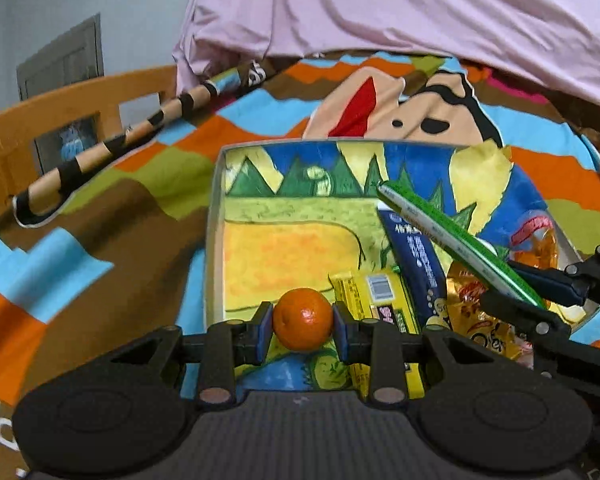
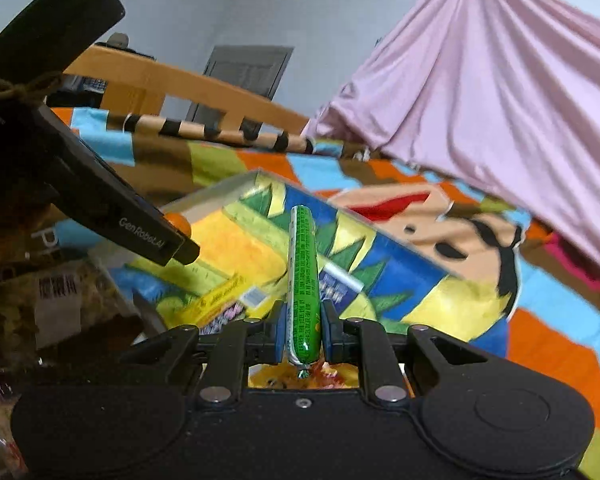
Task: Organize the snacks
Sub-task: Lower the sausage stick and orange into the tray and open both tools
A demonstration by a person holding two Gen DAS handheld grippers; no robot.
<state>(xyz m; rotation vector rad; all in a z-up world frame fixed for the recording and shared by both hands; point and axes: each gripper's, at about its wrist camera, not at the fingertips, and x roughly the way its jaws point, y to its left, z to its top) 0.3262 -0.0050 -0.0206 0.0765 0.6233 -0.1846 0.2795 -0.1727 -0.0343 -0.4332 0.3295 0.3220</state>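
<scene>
Snacks on both sides here: the left gripper pinches a mandarin between its blue pads, and the right gripper is clamped on a green sausage stick that juts forward past the fingers. Both hang over the painted box on the cartoon blanket, and inside it already lie a yellow packet, a navy packet and an orange wrapper, all crowded toward the right side. The left part of the floor shows bare. Risks now, as I read it: the mandarin is round and held only at its sides, so a loosened squeeze at this height could send it rolling, maybe over the low wall. The stick is long and gripped near one end; it may pivot or land across the other packets instead of flat. And the two tools sit close together, so a careless swing could knock one load loose
</scene>
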